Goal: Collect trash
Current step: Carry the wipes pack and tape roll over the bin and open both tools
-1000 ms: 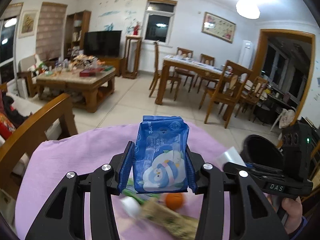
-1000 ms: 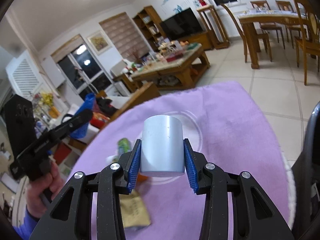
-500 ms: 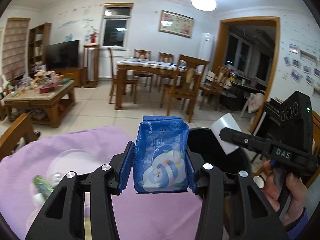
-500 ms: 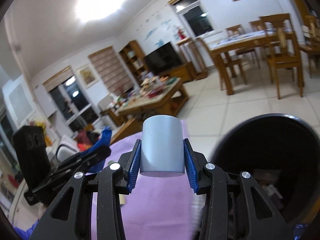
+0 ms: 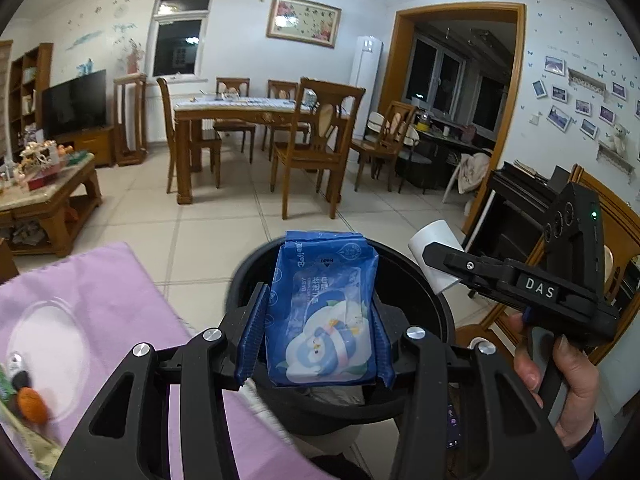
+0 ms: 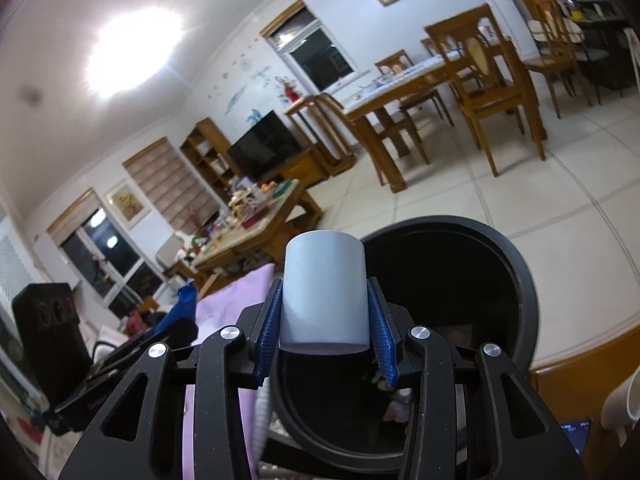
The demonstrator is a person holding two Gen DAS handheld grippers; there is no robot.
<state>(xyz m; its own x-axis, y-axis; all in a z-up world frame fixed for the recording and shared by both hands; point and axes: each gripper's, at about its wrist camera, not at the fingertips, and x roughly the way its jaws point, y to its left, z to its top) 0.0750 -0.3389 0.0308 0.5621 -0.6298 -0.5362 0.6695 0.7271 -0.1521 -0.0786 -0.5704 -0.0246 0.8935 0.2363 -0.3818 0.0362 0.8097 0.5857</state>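
My left gripper (image 5: pixel 316 336) is shut on a blue wet-wipe packet (image 5: pixel 322 312) with a penguin print and holds it over the open black trash bin (image 5: pixel 436 304). My right gripper (image 6: pixel 324 336) is shut on a grey-white paper cup (image 6: pixel 324 296), held upside down over the same black bin (image 6: pixel 516 292). In the left wrist view the right gripper and its cup (image 5: pixel 436 252) hang at the bin's right rim. Some trash lies dimly at the bin's bottom.
A table with a purple cloth (image 5: pixel 96 296) lies left of the bin; an orange fruit (image 5: pixel 32 404) and a wrapper (image 5: pixel 24 440) lie on it. A wooden frame (image 6: pixel 576 360) borders the bin on the right. Dining chairs and a coffee table stand farther off.
Both grippers have swung right, away from the purple table, and now hold their loads over the mouth of the black bin. Both stay shut.
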